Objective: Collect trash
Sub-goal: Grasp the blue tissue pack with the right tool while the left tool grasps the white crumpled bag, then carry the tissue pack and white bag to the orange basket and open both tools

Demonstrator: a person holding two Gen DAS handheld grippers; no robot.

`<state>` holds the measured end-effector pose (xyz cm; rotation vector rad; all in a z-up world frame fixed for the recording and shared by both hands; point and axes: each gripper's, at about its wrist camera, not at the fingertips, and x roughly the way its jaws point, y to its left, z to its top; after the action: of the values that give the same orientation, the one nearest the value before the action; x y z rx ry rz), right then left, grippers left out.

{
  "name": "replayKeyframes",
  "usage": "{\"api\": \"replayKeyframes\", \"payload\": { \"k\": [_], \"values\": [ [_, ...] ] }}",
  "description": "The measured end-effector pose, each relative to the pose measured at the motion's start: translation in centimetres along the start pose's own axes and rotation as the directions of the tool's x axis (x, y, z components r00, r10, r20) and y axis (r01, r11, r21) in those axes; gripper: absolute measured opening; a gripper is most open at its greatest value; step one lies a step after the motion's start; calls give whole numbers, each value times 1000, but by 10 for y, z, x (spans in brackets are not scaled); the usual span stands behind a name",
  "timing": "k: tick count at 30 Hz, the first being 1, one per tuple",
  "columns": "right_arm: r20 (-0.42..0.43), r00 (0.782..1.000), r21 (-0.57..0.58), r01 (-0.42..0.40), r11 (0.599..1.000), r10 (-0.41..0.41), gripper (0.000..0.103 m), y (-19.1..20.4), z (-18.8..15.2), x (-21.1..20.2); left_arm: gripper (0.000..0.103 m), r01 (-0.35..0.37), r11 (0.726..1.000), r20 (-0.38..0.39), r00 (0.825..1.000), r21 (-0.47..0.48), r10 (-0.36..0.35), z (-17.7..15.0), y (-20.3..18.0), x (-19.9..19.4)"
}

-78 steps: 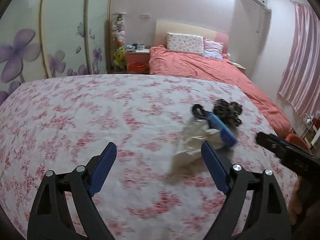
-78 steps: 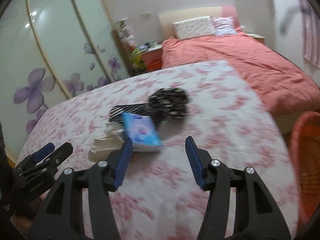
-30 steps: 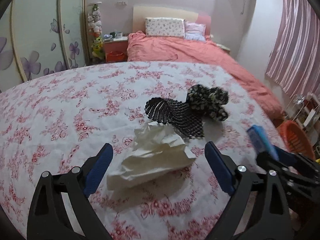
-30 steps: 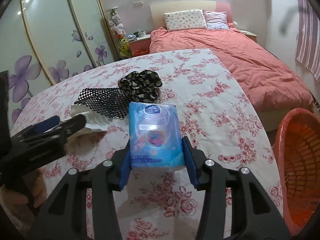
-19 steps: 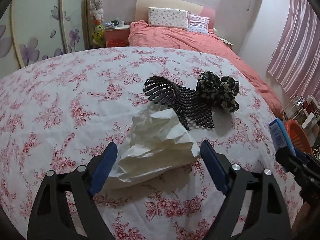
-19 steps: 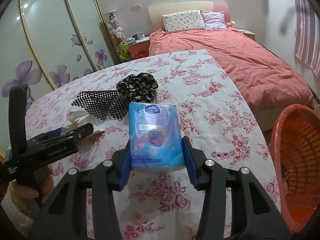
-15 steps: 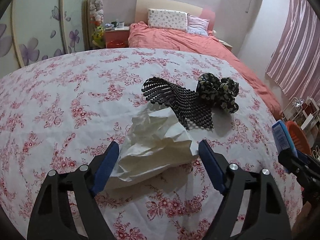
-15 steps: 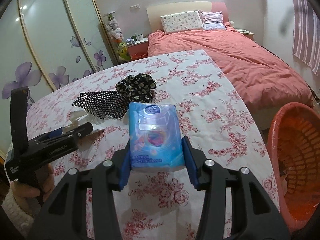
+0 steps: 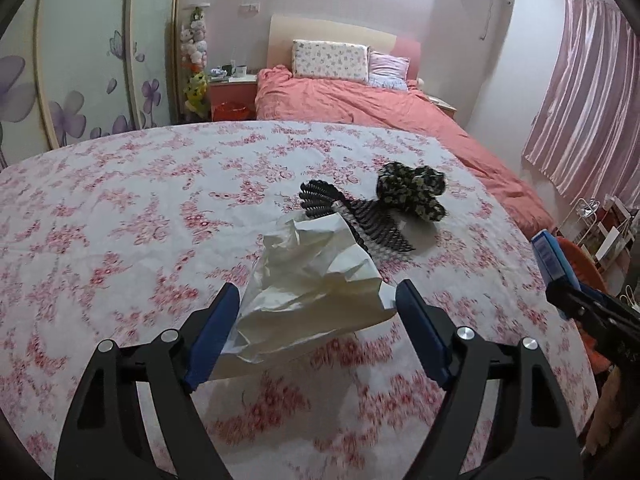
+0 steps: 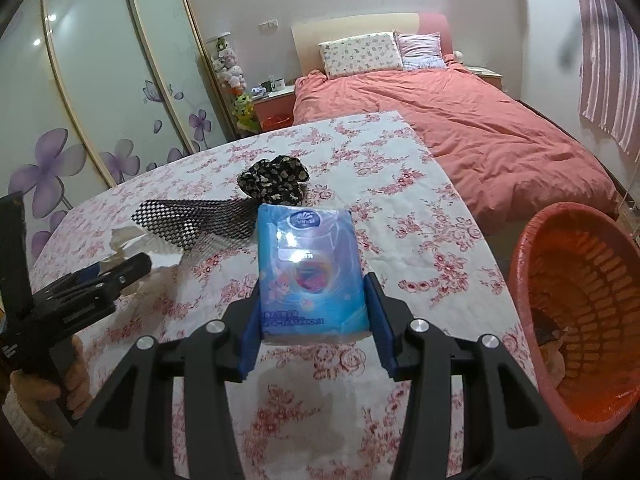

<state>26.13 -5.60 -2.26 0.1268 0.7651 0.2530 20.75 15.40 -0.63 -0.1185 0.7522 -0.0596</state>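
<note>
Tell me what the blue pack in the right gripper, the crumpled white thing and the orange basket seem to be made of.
Blue pack: glossy plastic film over something soft, likely tissues; it shines and bulges.
Crumpled white thing: thin paper or plastic wrap, cannot tell which; sharp creases, slight sheen.
Orange basket: moulded plastic; smooth rim, slotted lattice wall.

"Vinda" logo on blue tissue pack (image 10: 312, 268)

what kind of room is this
A bedroom, most likely in a home. A bed with a pink duvet and pillows stands against the far wall, a nightstand sits beside it, and a wardrobe with sliding flower-printed doors lines one side.
</note>
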Motion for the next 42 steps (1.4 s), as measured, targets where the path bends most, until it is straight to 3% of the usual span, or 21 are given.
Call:
{"api": "replayKeyframes", "payload": {
  "k": [4,15,27,36,42],
  "values": [
    [25,1000,1,4,1000,-4,46,-3,-2,-16,79,20,1000,4,1000,16,-20,2,-4,-21],
    [73,997,24,8,1000,-10,46,-14,-6,-46,79,35,997,129,991,73,-44,21,-27,-75],
    [150,987,71,42,997,-52,46,-43,-10,-89,79,97,983,159,980,154,-121,21,-66,-84],
    [235,958,115,139,984,-163,46,-80,-12,-135,79,161,957,140,970,242,-199,19,-119,-72],
    [259,927,171,232,957,-271,46,-114,-13,-161,79,216,929,111,960,301,-259,13,-162,-60]
  ]
}}
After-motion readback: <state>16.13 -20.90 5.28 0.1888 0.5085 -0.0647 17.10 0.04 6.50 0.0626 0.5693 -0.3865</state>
